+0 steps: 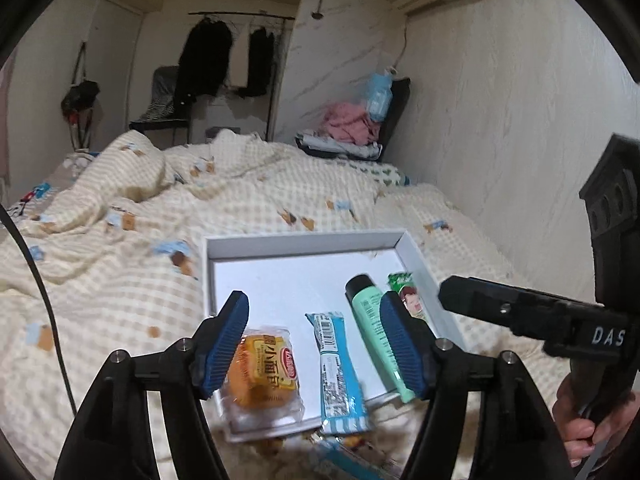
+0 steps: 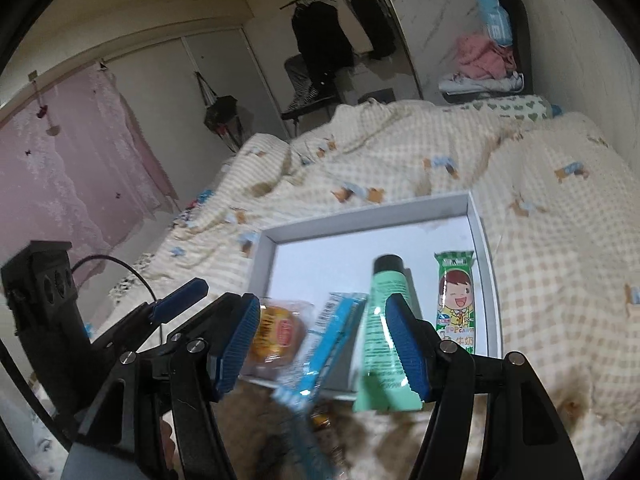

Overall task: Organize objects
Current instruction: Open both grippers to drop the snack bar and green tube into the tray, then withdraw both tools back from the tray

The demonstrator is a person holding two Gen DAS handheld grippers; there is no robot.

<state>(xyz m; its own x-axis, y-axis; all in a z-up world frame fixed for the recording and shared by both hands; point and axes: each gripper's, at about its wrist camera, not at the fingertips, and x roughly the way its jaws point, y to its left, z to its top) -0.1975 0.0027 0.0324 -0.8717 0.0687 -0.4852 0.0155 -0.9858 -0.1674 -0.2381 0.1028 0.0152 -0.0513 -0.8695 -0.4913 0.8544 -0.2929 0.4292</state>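
A shallow white box point(image 1: 304, 242) point(image 2: 478, 224) lies on the bed. In it lie a wrapped orange cake point(image 1: 262, 376) point(image 2: 278, 332), a blue snack bar point(image 1: 338, 372) point(image 2: 324, 336), a green tube with a black cap point(image 1: 370, 312) point(image 2: 380, 320) and a green candy packet point(image 1: 408, 292) point(image 2: 456, 300). The bar and the tube stick out over the near rim. My left gripper point(image 1: 316, 344) is open and empty above the cake and bar. My right gripper point(image 2: 320, 344) is open and empty above the bar and tube; it also shows in the left wrist view point(image 1: 520, 312).
The bed is covered by a rumpled cream checked quilt point(image 1: 120, 240) point(image 2: 540, 240). A wall point(image 1: 520, 120) runs along the bed's right side. Another blue wrapper point(image 1: 352, 456) lies on the quilt before the box. Folded clothes point(image 1: 352, 124) are piled at the far end.
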